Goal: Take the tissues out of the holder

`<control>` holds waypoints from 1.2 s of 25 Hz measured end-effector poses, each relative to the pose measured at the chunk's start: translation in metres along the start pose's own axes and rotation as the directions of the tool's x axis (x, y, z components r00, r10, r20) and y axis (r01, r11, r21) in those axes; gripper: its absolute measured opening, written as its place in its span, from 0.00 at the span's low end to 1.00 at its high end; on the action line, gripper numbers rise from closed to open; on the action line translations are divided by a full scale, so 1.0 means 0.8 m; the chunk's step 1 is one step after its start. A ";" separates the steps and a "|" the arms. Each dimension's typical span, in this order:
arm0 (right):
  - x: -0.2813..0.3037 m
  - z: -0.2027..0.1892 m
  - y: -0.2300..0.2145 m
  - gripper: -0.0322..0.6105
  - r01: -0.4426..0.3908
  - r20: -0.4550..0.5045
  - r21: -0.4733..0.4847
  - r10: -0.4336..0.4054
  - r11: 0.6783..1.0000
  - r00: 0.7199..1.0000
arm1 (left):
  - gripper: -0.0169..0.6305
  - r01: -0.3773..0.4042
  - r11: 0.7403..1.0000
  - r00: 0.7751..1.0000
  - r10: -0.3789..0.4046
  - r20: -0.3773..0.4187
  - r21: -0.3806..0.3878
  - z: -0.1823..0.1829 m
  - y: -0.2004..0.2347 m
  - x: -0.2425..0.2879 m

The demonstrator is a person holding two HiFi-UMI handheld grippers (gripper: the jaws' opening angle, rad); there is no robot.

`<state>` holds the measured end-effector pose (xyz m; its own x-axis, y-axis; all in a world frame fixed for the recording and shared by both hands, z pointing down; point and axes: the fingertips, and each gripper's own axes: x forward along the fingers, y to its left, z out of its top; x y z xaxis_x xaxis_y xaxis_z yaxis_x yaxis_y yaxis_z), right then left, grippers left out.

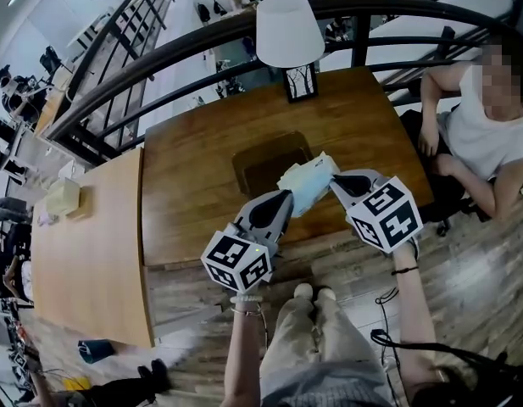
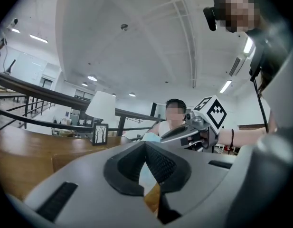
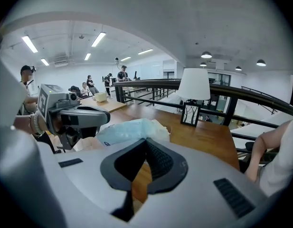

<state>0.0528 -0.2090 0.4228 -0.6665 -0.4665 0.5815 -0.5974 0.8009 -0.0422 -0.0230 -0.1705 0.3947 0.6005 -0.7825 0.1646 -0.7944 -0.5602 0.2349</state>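
A pale blue tissue pack (image 1: 308, 183) hangs tilted in the air over the near part of the dark wooden table (image 1: 193, 185). My left gripper (image 1: 288, 196) is shut on its near left edge and my right gripper (image 1: 333, 181) is shut on its right edge. The dark brown holder (image 1: 263, 164) lies flat on the table just behind the pack. In the left gripper view the jaws (image 2: 145, 144) meet at the tips, with the pack (image 2: 151, 137) right beyond them. In the right gripper view the pack (image 3: 129, 129) lies against the closed jaws (image 3: 146, 140).
A white table lamp (image 1: 289, 30) stands at the table's far edge with a black-and-white base (image 1: 300, 83). A person (image 1: 486, 138) sits at the right end. A lighter table (image 1: 83, 261) adjoins on the left, with a small box (image 1: 64, 197). A dark railing (image 1: 185, 53) curves behind.
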 end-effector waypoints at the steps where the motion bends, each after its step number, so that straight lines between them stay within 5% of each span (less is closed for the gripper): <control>1: 0.001 -0.008 -0.001 0.07 0.001 -0.009 0.008 -0.001 1.000 1.000 | 0.04 0.004 1.000 1.000 -0.004 -0.007 -0.006 -0.006 -0.003 0.001; 30: 0.052 -0.142 -0.022 0.07 -0.001 -0.122 0.194 0.025 0.981 0.992 | 0.04 0.056 0.995 0.990 -0.066 -0.125 -0.078 -0.117 -0.020 0.040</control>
<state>0.0863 -0.2002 0.5403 -0.6218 -0.3964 0.6754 -0.6718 0.7133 -0.1998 0.0176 -0.1609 0.4861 0.6582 -0.7037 0.2676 -0.7498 -0.5805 0.3176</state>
